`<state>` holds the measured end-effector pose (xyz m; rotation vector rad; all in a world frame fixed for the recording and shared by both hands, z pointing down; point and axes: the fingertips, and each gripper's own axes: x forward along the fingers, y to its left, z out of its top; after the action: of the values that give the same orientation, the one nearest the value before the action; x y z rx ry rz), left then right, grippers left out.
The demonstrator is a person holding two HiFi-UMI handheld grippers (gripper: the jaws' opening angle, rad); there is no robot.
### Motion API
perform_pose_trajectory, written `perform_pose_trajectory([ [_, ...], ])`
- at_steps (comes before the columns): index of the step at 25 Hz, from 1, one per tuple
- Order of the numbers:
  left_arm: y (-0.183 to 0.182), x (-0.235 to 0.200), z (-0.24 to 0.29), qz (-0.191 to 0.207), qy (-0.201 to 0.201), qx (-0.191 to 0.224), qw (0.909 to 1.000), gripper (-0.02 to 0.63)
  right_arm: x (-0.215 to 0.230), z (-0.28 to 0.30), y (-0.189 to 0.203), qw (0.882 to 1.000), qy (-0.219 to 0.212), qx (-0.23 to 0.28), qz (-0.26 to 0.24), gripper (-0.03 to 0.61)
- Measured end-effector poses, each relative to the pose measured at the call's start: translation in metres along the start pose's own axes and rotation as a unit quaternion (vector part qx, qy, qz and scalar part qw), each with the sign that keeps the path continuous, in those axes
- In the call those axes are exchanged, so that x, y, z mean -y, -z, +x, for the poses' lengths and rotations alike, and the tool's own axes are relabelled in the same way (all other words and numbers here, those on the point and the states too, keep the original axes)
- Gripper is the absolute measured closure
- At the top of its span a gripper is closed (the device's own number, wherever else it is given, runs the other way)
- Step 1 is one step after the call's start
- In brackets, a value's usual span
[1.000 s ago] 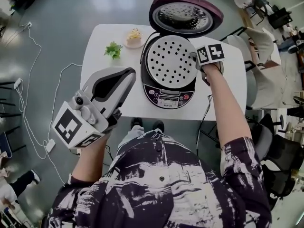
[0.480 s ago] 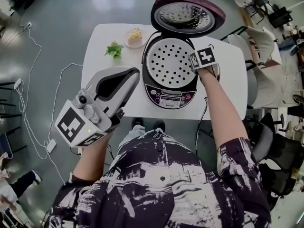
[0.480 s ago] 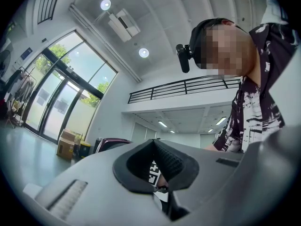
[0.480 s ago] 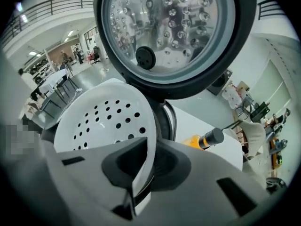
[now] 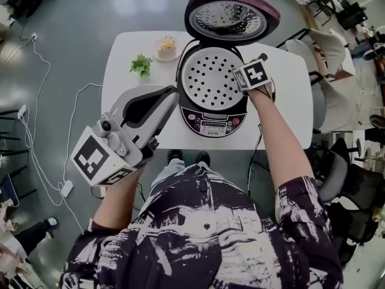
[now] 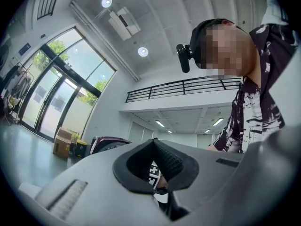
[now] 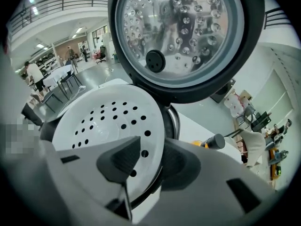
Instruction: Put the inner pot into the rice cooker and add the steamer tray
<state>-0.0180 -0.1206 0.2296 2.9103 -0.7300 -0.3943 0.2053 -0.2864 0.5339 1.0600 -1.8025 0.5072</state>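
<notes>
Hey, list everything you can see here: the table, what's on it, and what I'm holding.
table: one, white, centre of the head view.
rice cooker: one, maroon, on the table, lid open.
steamer tray: one, white, perforated, seated in the cooker.
small plate: one, pale, yellowish food on it, table's far left.
green sprig: one, beside the plate.
floor cables: white, on the floor at left.
left gripper: grey, shut, empty, off the table's near left.
right gripper: grey, jaws have just been opening, tray's right rim between them.
</notes>
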Motion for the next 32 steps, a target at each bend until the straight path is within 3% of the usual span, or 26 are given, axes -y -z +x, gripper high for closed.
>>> perform_pose_trajectory([
  [7,0.003,0.003,0.009,-0.001,0.01,-0.005,0.9999,0.609,-0.001,-0.006,0.0,0.998,0.017,0.001,-0.053,0.435],
  [13,0.002,0.007,0.016,0.001,0.016,-0.008,0.9998,0.609,0.005,-0.022,-0.01,0.998,0.021,0.033,-0.056,0.425],
  [17,0.003,0.009,0.021,0.002,0.02,-0.011,0.9997,0.609,0.002,-0.05,-0.03,0.994,0.014,0.095,-0.05,0.425],
  [19,0.004,0.011,0.026,0.003,0.023,-0.012,0.9997,0.609,-0.003,-0.078,-0.044,0.987,0.004,0.154,-0.035,0.425],
  [21,0.006,0.014,0.031,0.005,0.027,-0.015,0.9995,0.609,-0.011,-0.12,-0.061,0.969,-0.019,0.247,-0.011,0.425],
  [22,0.007,0.015,0.035,0.006,0.03,-0.016,0.9994,0.609,-0.015,-0.146,-0.068,0.953,-0.034,0.3,0.003,0.429],
  [25,0.009,0.018,0.046,0.01,0.035,-0.023,0.9991,0.609,-0.028,-0.23,-0.076,0.894,-0.08,0.439,0.042,0.488],
  [27,0.011,0.02,0.053,0.014,0.035,-0.029,0.9989,0.609,-0.038,-0.278,-0.07,0.862,-0.092,0.497,0.043,0.505],
  [29,0.014,0.021,0.061,0.017,0.032,-0.037,0.9986,0.609,-0.05,-0.31,-0.059,0.844,-0.088,0.529,0.027,0.511],
  [32,0.019,0.022,0.072,0.028,0.026,-0.047,0.9982,0.609,-0.066,-0.336,-0.041,0.832,-0.076,0.55,0.01,0.534],
])
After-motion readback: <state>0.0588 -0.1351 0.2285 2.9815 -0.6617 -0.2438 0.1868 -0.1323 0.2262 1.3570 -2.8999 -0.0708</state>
